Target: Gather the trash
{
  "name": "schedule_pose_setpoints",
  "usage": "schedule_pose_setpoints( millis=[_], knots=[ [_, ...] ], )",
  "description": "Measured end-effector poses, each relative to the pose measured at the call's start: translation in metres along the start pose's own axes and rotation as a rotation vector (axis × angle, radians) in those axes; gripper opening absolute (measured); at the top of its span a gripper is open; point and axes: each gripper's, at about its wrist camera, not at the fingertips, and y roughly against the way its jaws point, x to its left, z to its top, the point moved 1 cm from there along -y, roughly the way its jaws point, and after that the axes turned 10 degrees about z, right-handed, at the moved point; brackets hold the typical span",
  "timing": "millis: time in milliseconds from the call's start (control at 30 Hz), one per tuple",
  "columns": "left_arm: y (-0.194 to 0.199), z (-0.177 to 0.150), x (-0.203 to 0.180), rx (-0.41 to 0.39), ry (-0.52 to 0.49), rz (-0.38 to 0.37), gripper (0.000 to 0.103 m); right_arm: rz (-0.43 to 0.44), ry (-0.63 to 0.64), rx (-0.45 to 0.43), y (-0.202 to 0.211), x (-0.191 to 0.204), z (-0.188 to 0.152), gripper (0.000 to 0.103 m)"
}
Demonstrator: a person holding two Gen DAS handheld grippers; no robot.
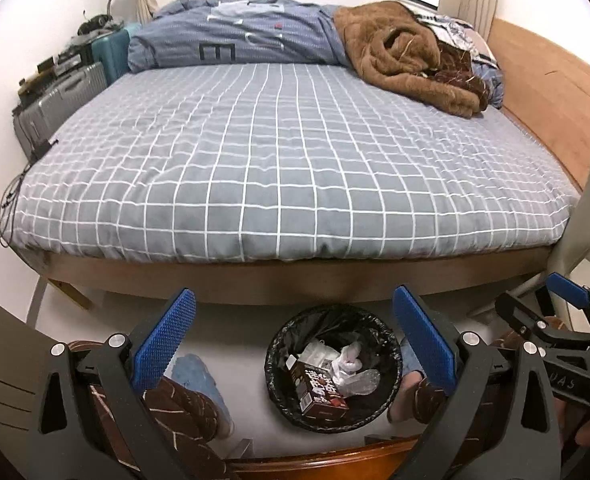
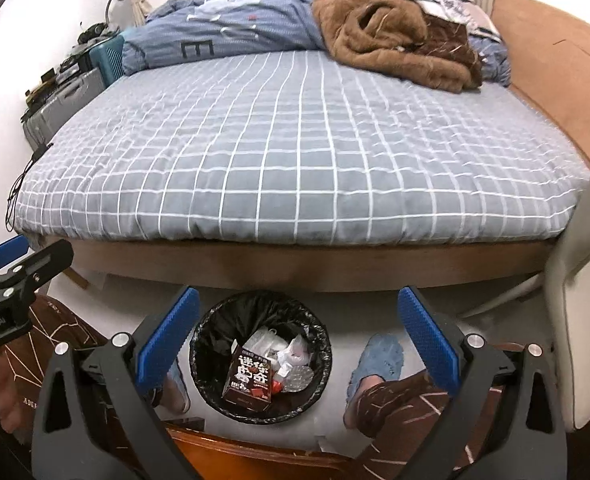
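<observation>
A round bin with a black liner point(image 1: 279, 344) point(image 2: 211, 332) stands on the white floor in front of the bed. Inside it lie a brown carton point(image 1: 321, 394) point(image 2: 249, 378), white crumpled plastic point(image 1: 349, 364) point(image 2: 291, 350) and a clear wrapper. My left gripper point(image 1: 295, 344) hangs above the bin, open, with nothing between its blue pads. My right gripper point(image 2: 299, 344) is likewise above the bin, jaws spread wide and empty. Each gripper shows at the edge of the other's view.
A bed with a grey checked sheet point(image 1: 287, 160) point(image 2: 295, 148) fills the space beyond the bin; a blue duvet and brown blanket point(image 1: 407, 56) lie at its far end. The person's slippered feet point(image 1: 199, 376) point(image 2: 375, 364) flank the bin. Suitcases point(image 1: 59, 100) stand left, a white chair point(image 2: 575, 280) right.
</observation>
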Motion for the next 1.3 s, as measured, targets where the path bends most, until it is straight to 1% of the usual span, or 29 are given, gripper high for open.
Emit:
schedule_pose_setpoints(
  millis=[133, 333, 833, 1300],
  knots=[
    [0.015, 0.002, 0.0, -0.013, -0.005, -0.004, 0.097, -0.014, 0.006, -0.025, 0.019, 0.002, 0.003, 0.095],
    [0.024, 0.004, 0.001, -0.025, 0.002, -0.006, 0.097, -0.02, 0.004, -0.049, 0.032, 0.002, 0.003, 0.095],
    [0.021, 0.003, 0.002, -0.006, 0.003, 0.006, 0.097, -0.02, 0.008, -0.066, 0.036, 0.002, 0.001, 0.095],
    [0.017, 0.002, 0.004, 0.002, 0.002, 0.011, 0.097, -0.02, 0.01, -0.064, 0.034, 0.001, 0.001, 0.095]
  ],
)
